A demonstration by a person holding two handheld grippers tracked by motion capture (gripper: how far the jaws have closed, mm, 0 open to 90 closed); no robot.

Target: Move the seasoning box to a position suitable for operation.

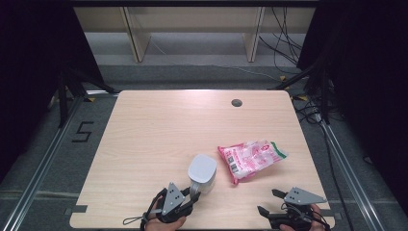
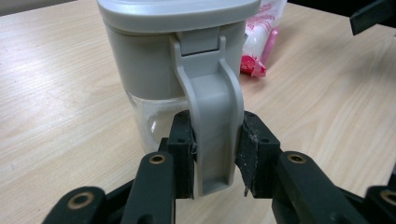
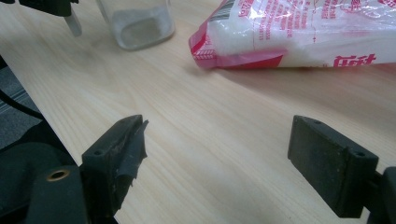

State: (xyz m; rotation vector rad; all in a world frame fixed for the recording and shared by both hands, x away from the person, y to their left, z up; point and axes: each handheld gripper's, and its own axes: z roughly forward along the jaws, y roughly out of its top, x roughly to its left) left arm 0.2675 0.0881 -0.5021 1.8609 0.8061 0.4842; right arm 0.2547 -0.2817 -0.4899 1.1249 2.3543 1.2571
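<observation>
A clear jar with a grey lid and a grey handle stands upright near the table's front, left of centre. My left gripper is shut on that handle, one pad on each side. In the high view the left gripper sits just in front of the jar. A pink and white bag of white grains lies flat to the jar's right. My right gripper stands open over bare wood with nothing between its fingers. It is at the front right corner, in front of the bag.
The wooden table has a round grey cable hole near its far edge. Its front edge lies right under both hands. A "5" is marked on the floor to the left. Cables lie on the floor behind and to the right.
</observation>
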